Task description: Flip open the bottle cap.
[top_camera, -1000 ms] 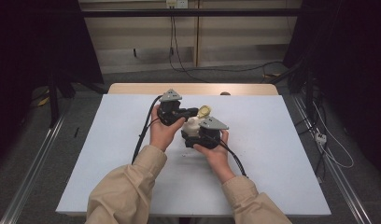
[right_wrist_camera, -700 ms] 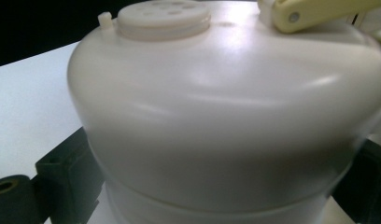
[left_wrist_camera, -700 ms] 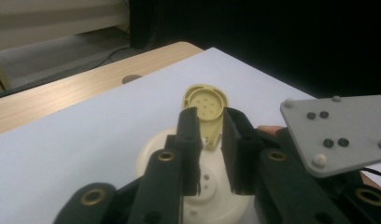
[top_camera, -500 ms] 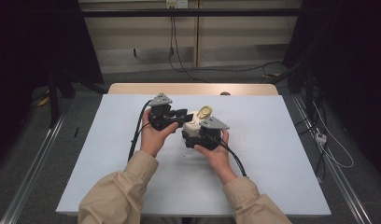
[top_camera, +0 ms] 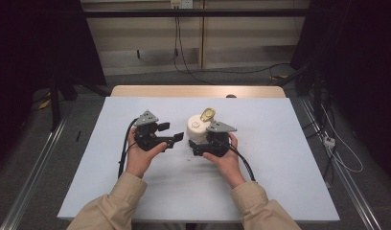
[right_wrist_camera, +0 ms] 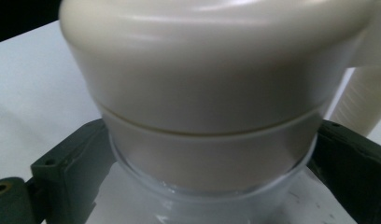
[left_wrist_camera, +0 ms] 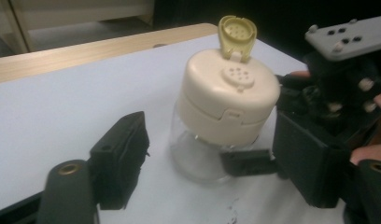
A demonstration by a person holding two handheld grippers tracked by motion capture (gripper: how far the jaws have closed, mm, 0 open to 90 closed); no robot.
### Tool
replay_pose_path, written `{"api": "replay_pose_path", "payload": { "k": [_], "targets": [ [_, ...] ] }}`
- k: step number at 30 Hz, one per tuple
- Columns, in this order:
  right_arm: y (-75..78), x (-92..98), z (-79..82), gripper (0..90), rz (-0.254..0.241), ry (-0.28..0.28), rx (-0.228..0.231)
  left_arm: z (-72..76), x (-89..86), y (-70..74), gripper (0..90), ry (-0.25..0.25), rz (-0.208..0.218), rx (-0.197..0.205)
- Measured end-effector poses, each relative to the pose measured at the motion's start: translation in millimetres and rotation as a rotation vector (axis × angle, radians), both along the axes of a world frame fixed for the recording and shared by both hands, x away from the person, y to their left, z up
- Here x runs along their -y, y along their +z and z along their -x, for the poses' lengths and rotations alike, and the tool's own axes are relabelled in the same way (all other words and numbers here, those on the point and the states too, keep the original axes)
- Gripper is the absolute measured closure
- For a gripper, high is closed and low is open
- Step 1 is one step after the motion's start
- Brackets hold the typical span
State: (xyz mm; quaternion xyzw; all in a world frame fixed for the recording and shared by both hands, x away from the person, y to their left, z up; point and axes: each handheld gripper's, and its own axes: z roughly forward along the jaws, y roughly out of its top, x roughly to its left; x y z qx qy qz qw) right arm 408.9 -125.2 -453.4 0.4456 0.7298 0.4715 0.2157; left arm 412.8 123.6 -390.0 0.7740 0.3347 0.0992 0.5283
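- A pale blue-grey bench (top_camera: 289, 182) is seen from above; wide bare surface lies on every side of the work, and a wooden strip (top_camera: 198, 91) runs along its far edge.
- A small clear glass shaker jar with a cream plastic cap (top_camera: 197, 129) stands upright near the bench's middle, well away from all edges. Its yellowish flip lid (top_camera: 208, 114) is raised, and the sprinkle holes are exposed.
- The right gripper (top_camera: 203, 146) is held low, with its fingers clenched on the jar's glass just below the cap.
- The left gripper (top_camera: 172, 136) is held level just left of the jar. Its fingers have just been opening; they are spread, with nothing held and a gap to the jar.
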Motion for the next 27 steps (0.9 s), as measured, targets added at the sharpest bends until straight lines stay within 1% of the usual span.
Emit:
{"api": "replay_pose_path", "payload": {
  "k": [2, 4, 6, 8, 10, 13, 15, 19, 21, 24, 27],
  "targets": [
    [0.6, 3.2, 4.4, 5.2, -0.006, 0.005, 0.014, 3.2, -5.3, -4.1, 21.4, 0.003, -0.009, -0.002],
    [1.6, 5.9, 7.9, 5.0, -0.003, 0.013, 0.010, 6.6, -11.0, -8.2, 19.1, 0.008, -0.010, 0.000],
    [4.4, 9.6, 12.3, 4.9, -0.017, 0.025, 0.013, 9.5, -17.5, -12.1, 18.2, 0.017, -0.012, -0.003],
    [8.8, 13.6, 17.3, 4.7, -0.022, 0.036, 0.021, 12.2, -24.3, -15.8, 16.6, 0.028, -0.006, -0.011],
    [12.2, 17.8, 22.8, 4.8, -0.015, 0.050, 0.038, 14.3, -31.4, -19.8, 16.6, 0.036, 0.000, -0.016],
    [13.8, 21.6, 29.9, 5.1, -0.020, 0.058, 0.037, 17.2, -41.2, -25.3, 16.0, 0.052, 0.008, -0.021],
    [13.7, 23.0, 33.9, 5.2, -0.018, 0.065, 0.030, 19.6, -45.9, -27.7, 15.5, 0.055, -0.003, -0.018],
    [13.7, 26.6, 42.0, 5.9, -0.004, 0.074, 0.040, 24.7, -53.7, -32.3, 13.3, 0.047, -0.037, -0.010],
    [14.0, 29.9, 46.0, 6.0, -0.008, 0.071, 0.044, 26.0, -59.3, -34.7, 12.4, 0.049, -0.040, -0.015],
    [14.8, 35.9, 53.1, 6.1, -0.010, 0.068, 0.046, 27.4, -67.7, -37.7, 11.2, 0.065, -0.035, -0.024],
    [15.2, 43.2, 59.8, 6.2, -0.009, 0.069, 0.049, 30.6, -73.6, -38.2, 11.1, 0.065, -0.039, -0.021]
  ]
}}
